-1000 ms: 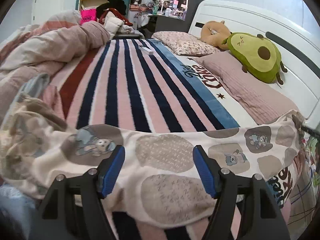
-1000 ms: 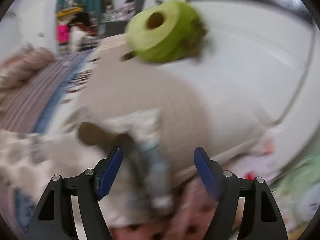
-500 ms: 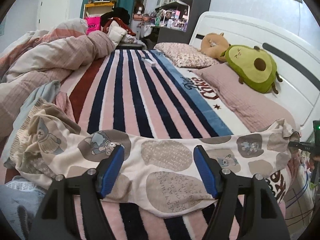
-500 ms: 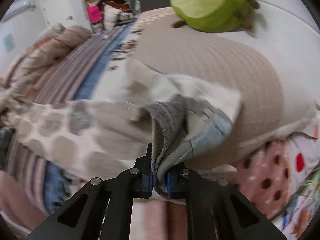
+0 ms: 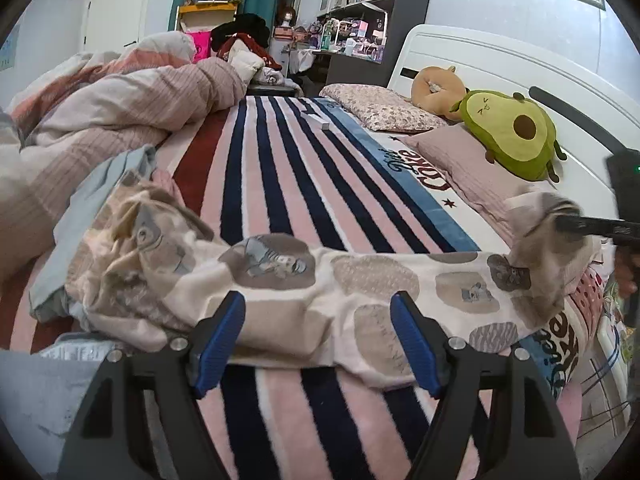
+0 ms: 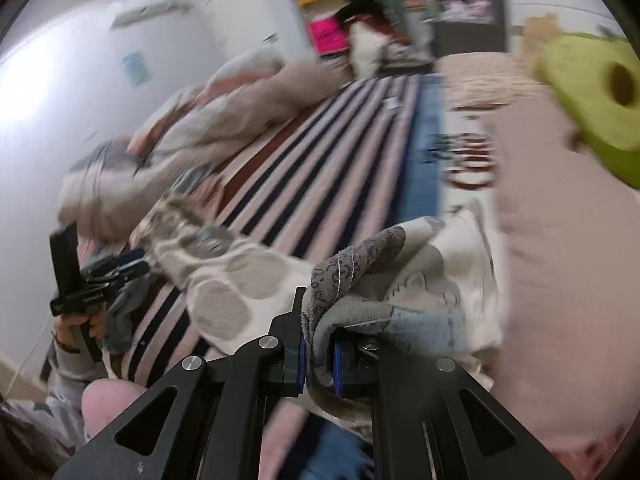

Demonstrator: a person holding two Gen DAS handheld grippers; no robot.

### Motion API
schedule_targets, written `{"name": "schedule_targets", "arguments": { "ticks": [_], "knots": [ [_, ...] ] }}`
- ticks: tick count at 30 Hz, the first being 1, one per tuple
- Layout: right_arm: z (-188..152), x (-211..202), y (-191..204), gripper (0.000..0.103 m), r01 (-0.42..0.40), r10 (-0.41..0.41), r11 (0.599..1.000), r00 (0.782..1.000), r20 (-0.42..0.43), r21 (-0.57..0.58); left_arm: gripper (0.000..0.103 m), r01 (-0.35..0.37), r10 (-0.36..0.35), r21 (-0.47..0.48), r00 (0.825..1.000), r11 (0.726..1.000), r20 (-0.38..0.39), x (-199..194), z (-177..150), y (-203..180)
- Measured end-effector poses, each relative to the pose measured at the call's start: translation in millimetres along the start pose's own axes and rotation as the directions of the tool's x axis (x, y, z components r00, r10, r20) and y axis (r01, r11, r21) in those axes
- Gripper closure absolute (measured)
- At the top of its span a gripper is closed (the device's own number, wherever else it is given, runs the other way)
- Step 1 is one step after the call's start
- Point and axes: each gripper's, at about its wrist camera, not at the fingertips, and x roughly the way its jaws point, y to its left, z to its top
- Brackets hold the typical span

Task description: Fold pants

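Note:
Cream pants (image 5: 320,292) with grey-brown patches and small bear prints lie stretched across the striped blanket (image 5: 280,184), bunched at the left. My left gripper (image 5: 318,340) is open and empty, hovering just in front of the pants' middle. My right gripper (image 6: 319,354) is shut on the pants' right end (image 6: 352,280) and lifts it; it shows in the left wrist view (image 5: 560,222) at the far right. The left gripper also shows in the right wrist view (image 6: 108,272), held by a hand.
A bunched duvet (image 5: 100,120) lies at the left. Pink pillows (image 5: 468,160) and an avocado plush (image 5: 512,132) sit by the white headboard (image 5: 500,68) at the right. A light blue garment (image 5: 92,196) lies under the pants' left end.
My right gripper has lifted the pants' right end and swung leftward over the bed. My left gripper stays open and has drawn back slightly.

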Motion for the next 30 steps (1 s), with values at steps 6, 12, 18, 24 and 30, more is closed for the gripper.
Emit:
{"name": "schedule_targets", "arguments": {
  "ticks": [6,12,18,24,30],
  "knots": [
    [-22.7,112.3,27.8,0.095,-0.105,0.097,0.994,0.967,-0.237,-0.023,0.030,0.046,-0.046,0.008,0.998,0.999,-0.049,11.9,-5.8,0.2],
    [-49.7,113.1,29.6,0.053,-0.167,0.167,0.986,0.967,-0.194,0.020,0.030,0.148,-0.142,0.047,0.984,0.988,-0.105,33.5,5.8,-26.9],
    [-70.0,59.5,12.7,0.050,-0.084,0.083,0.996,0.996,-0.044,-0.024,0.030,0.253,-0.231,0.092,0.952,0.963,-0.201,65.4,30.1,-69.7],
    [-101.3,36.3,-18.9,0.048,-0.008,0.008,1.000,0.999,0.037,-0.006,0.030,0.357,-0.294,0.114,0.881,0.927,-0.372,106.7,31.7,-124.0],
    [-119.7,33.5,-49.1,0.048,-0.016,0.013,0.999,0.996,0.089,0.036,0.026,0.382,-0.306,0.068,0.823,0.922,-0.478,134.7,22.6,-156.4]
  ]
}}
